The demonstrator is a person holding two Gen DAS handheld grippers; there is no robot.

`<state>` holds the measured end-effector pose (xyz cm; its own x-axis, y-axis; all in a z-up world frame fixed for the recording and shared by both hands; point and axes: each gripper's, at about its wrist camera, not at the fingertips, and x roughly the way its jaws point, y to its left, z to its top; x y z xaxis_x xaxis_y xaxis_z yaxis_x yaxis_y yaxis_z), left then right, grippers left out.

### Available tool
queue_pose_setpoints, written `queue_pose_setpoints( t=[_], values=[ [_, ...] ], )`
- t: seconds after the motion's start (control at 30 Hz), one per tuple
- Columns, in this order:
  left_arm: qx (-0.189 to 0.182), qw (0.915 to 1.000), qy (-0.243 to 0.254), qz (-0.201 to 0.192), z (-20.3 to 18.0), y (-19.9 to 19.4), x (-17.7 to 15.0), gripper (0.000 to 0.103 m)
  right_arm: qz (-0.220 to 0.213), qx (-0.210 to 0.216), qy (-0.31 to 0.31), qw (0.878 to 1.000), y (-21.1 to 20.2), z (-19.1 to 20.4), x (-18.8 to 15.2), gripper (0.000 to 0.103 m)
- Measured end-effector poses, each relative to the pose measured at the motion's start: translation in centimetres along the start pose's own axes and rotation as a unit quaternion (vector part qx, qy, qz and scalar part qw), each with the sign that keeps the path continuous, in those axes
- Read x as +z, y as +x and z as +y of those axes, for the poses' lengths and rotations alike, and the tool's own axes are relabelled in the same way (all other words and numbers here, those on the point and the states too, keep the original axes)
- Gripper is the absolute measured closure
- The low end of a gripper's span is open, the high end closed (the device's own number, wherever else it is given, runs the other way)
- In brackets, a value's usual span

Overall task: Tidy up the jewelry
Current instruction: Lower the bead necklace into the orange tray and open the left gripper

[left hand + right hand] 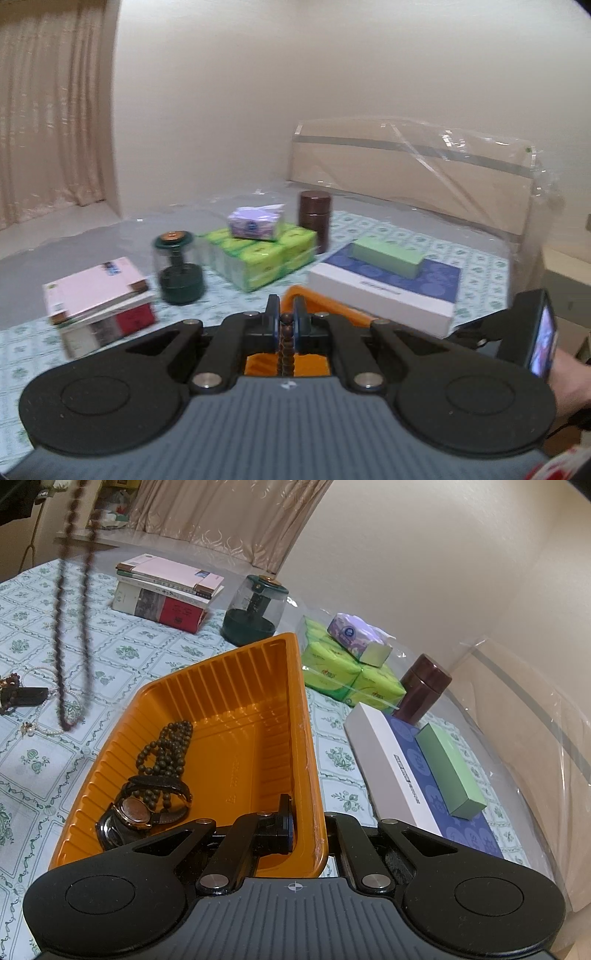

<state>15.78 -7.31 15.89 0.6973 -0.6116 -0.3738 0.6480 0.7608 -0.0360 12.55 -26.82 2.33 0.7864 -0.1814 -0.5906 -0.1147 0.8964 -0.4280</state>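
My left gripper is shut on a string of dark brown beads. The same bead necklace hangs in the air at the left of the right wrist view, above the tablecloth. My right gripper is shut on the near right rim of an orange tray, one finger inside and one outside. In the tray lie a dark bead bracelet and a black wristwatch. The tray's edge also shows just beyond my left fingers. More jewelry, a pearl strand and dark beads, lies on the cloth at left.
On the patterned tablecloth stand a stack of books, a dark green glass-domed jar, green tissue packs with a purple pack on top, a brown canister, and a white-and-blue box carrying a green box. A plastic-wrapped headboard is behind.
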Motion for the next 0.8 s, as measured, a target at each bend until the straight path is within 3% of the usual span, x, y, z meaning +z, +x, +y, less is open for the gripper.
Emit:
queue_pose_setpoints(
  t=[0.3, 0.8],
  values=[
    [-0.073, 0.9973, -0.001, 0.003, -3.9, 3.3, 1.5, 0.097, -0.001, 0.001, 0.0, 1.0, 0.1, 0.0, 0.1, 0.099],
    [-0.081, 0.9895, -0.047, 0.11, -3.2, 11.1, -4.5, 0.097, -0.003, 0.002, 0.004, 1.0, 0.2, -0.1, -0.1, 0.099]
  ],
)
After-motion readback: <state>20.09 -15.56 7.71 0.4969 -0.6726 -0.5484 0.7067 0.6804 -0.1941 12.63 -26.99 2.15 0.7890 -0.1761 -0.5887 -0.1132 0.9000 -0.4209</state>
